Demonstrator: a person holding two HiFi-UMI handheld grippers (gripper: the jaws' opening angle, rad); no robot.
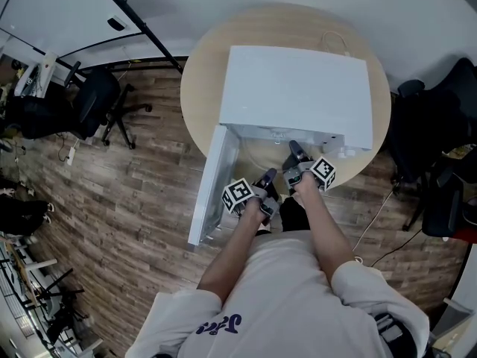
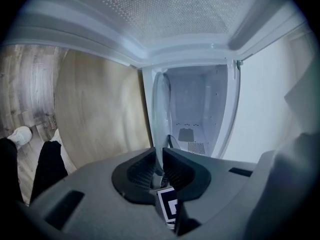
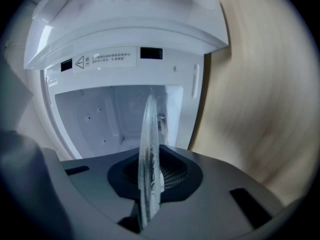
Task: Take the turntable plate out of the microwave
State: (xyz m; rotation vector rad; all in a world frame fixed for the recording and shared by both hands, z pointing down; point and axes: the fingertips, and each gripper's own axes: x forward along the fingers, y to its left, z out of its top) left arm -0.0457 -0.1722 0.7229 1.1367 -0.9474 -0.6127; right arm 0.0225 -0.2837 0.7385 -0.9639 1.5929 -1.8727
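Left claw (image 2: 159, 156): pinching the near rim of the turntable plate (image 2: 160, 109), glass edge-on between its pads.
Right claw (image 3: 150, 161): pressed onto the same plate's rim.
Turntable plate: gripped by both claws, reaching ahead of them toward the open cavity.
Microwave (image 1: 298, 95): straight ahead of both claws, on the round bench (image 1: 195, 80).
Door (image 1: 215, 181): swung open, left of the left claw.

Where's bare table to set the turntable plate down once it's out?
Widest bare table lies left of the microwave, behind its open door; only a thin rim right. The mouth is crowded: left gripper and right gripper grip the turntable plate.
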